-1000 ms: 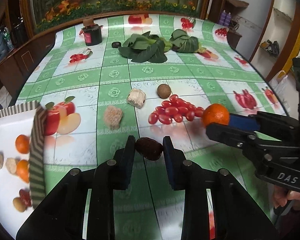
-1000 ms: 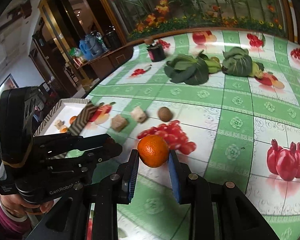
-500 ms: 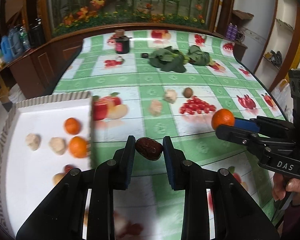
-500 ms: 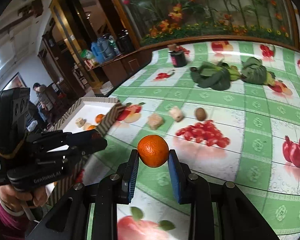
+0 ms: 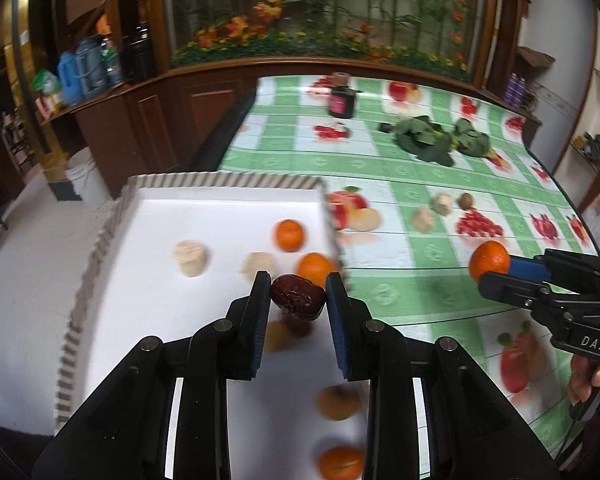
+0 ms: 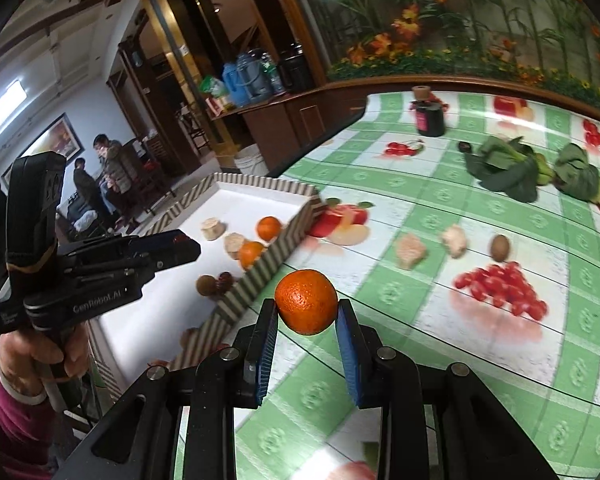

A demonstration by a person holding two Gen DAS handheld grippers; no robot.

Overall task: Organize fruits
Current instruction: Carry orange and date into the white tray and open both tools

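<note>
My left gripper point(image 5: 298, 294) is shut on a dark red date point(image 5: 298, 296) and holds it above the white tray point(image 5: 148, 280) with the striped rim. The tray holds oranges point(image 5: 289, 235), pale chunks point(image 5: 190, 258) and small brown fruits. My right gripper point(image 6: 306, 312) is shut on an orange point(image 6: 306, 301), held above the tablecloth just right of the tray's rim point(image 6: 260, 268). The right gripper also shows in the left wrist view point(image 5: 496, 268), and the left gripper in the right wrist view point(image 6: 180, 246).
On the green checked tablecloth point(image 6: 440, 192) lie a heap of cherry tomatoes point(image 6: 500, 286), a kiwi point(image 6: 500, 247), two pale chunks point(image 6: 410, 251), leafy greens point(image 6: 508, 168) and a dark jar point(image 6: 430, 118). The table's left edge meets wooden cabinets point(image 5: 160, 120).
Both grippers have moved left with their fruits. The left gripper has gone from above the tablecloth to above the tray. The right gripper has come near the tray's rim.
</note>
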